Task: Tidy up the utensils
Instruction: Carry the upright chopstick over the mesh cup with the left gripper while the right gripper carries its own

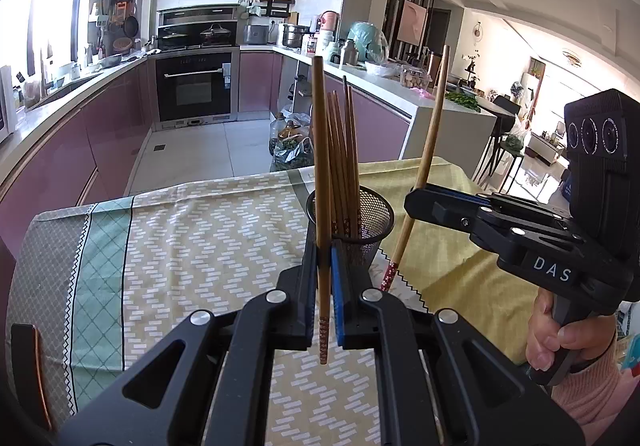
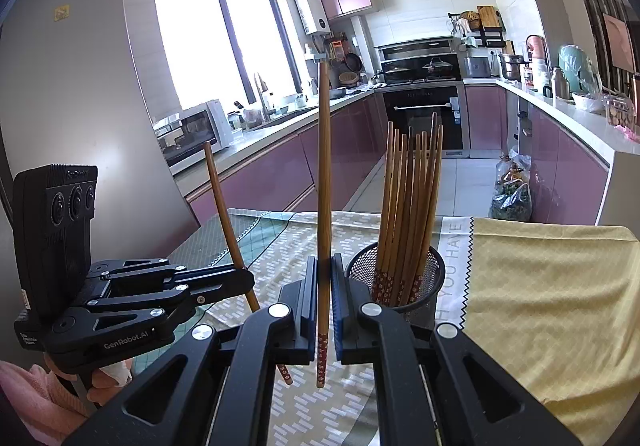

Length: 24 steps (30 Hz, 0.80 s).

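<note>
I am seeing the black mesh holder (image 1: 362, 222) standing upright on the cloth-covered worktop (image 1: 208, 242), sitting just right of centre in the left wrist view and at lower centre-right in the right wrist view (image 2: 396, 278), with a bundle of wooden chopsticks (image 2: 408, 206) standing in it, patterned ends down and plain ends fanning upward. My left tongs (image 1: 323, 298) are closing on a single chopstick (image 1: 321, 182), which is standing nearly upright between the blue pads at the lower centre of that frame, its patterned end hanging below the fingers and its plain end rising past the holder's rim; this stick is just in front of the holder, and I cannot tell whether it is touching the mesh. My right tongs (image 2: 324, 302) are likewise pinching a second chopstick (image 2: 324, 206), upright, patterned end down, just left of the holder in the right wrist view. From the left wrist view the right tongs (image 1: 414, 202) are showing at the right of the frame, gripping their stick tilted beside the holder. From the right wrist view the left tongs (image 2: 244, 280) are sitting at the lower left, clamped on their tilted stick. The cloth is showing green and yellow patterned panels, and the kitchen counters are curving round behind.
</note>
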Motion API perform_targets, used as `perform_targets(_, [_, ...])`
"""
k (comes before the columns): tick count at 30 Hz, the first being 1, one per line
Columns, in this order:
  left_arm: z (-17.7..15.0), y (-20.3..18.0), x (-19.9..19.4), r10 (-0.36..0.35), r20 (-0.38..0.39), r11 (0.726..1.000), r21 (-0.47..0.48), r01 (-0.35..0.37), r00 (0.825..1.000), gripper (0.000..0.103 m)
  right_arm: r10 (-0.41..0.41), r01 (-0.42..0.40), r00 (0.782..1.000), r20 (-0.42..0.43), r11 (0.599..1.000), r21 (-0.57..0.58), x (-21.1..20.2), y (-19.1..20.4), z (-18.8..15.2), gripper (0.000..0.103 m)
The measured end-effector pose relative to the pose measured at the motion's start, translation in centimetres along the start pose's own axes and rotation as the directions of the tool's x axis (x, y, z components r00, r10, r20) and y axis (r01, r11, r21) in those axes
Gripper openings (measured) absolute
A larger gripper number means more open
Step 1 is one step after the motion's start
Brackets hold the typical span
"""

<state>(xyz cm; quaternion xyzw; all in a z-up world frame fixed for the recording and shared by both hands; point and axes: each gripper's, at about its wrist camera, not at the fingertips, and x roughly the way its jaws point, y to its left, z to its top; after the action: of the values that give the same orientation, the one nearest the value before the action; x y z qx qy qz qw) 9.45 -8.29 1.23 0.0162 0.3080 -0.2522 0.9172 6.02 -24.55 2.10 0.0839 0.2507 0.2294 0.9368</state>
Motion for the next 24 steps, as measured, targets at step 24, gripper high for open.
perform_targets(24, [1.5,-0.8,-0.2,-0.001,0.031,1.000,0.028,0.000,1.000,0.008,-0.001,0.001,1.000,0.022,1.000,0.003,-0.3,-0.6,0.9,0.006])
